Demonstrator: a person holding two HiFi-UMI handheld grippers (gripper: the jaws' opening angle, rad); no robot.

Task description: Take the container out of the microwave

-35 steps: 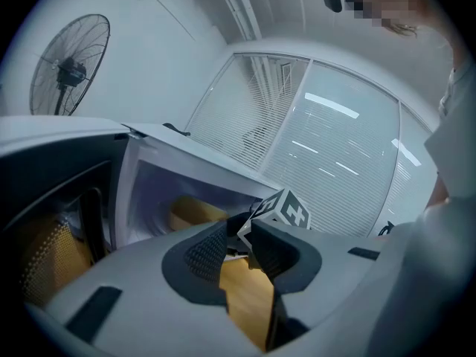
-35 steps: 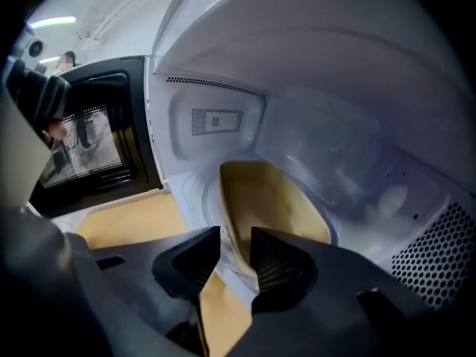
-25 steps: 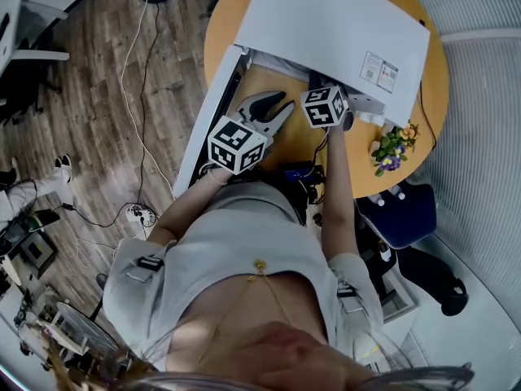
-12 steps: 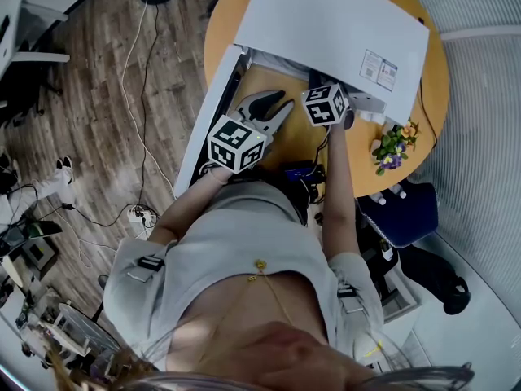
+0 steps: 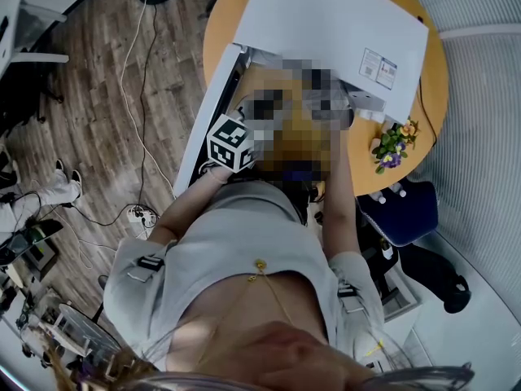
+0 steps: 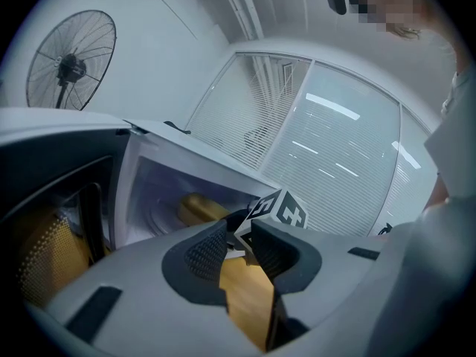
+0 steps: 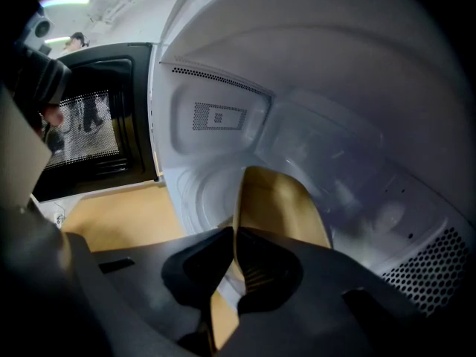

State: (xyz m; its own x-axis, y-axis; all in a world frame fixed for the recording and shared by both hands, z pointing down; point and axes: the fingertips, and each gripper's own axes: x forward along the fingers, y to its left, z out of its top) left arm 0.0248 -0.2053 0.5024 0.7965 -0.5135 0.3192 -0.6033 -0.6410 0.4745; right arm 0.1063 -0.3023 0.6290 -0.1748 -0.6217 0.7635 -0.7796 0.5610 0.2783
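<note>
**My right gripper [image 7: 232,236] clamps the tan container [image 7: 279,207] inside the microwave [image 5: 326,23]**

I reach my right gripper down into the white cavity. Its jaws are pressed together on the thin near wall of the tan container, one pad outside the wall and the other inside. The container stands on the round turntable [image 7: 187,193], close to the front opening, and its far side reaches toward the back of the cavity.

The microwave's door [image 7: 93,129] hangs open to the left, its mesh window dark. The microwave sits on a round wooden table [image 5: 218,31], and a small bunch of flowers [image 5: 391,147] stands near its right side, by the table's edge.

My left gripper [image 6: 238,229] hangs in front of the open cavity, above the table top. Its jaws stand apart and nothing is between the pads. Through the gap I see bare wood, and just beyond it the marker cube [image 6: 282,210] of my right gripper. From this side the container shows as a tan shape inside the cavity. A fan [image 6: 69,65] stands far off to the left.
</note>
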